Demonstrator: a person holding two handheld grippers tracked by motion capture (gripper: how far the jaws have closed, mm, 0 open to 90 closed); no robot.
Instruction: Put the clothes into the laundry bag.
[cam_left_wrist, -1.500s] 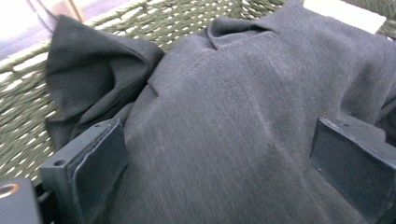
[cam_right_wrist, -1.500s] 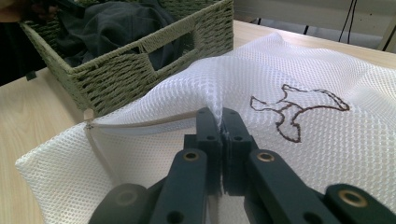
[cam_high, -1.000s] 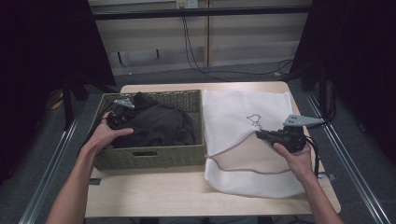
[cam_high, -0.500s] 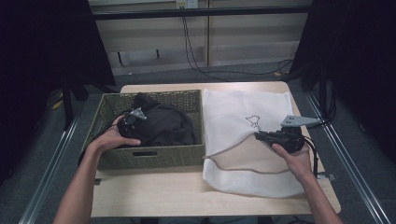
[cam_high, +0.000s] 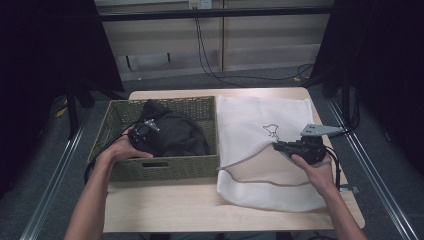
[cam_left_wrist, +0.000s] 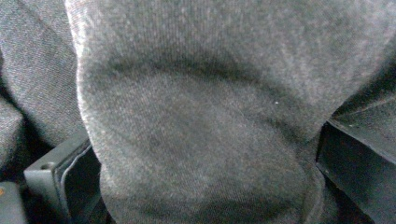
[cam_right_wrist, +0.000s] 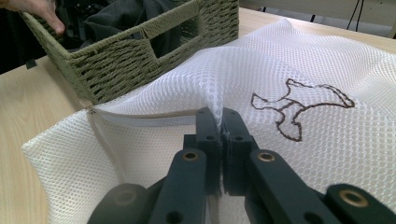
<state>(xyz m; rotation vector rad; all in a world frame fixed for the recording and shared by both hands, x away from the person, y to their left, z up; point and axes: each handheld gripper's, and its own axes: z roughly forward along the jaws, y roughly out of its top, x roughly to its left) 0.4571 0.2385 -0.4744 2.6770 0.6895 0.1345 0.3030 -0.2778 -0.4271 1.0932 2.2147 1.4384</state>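
A dark grey garment (cam_high: 175, 132) lies bunched in a woven green basket (cam_high: 165, 167) on the left of the table. My left gripper (cam_high: 145, 132) is pushed into it from the left. In the left gripper view the jaws stand wide apart with a thick fold of the garment (cam_left_wrist: 196, 140) bulging between them. A white mesh bag (cam_high: 255, 115) with a brown bird outline (cam_high: 271, 131) lies to the right of the basket. My right gripper (cam_high: 280, 146) is shut on the bag's top layer (cam_right_wrist: 289, 56) near its zip opening (cam_right_wrist: 140, 116), holding it raised.
The basket's near corner (cam_right_wrist: 121, 51) stands close beside the bag's open mouth. Bare wooden tabletop (cam_high: 165, 210) runs along the front edge. Metal rails flank the table on both sides, and cables hang behind it.
My left gripper has moved from the basket's left rim rightward and into the dark garment. The right gripper has kept its pinch on the mesh bag, almost still.
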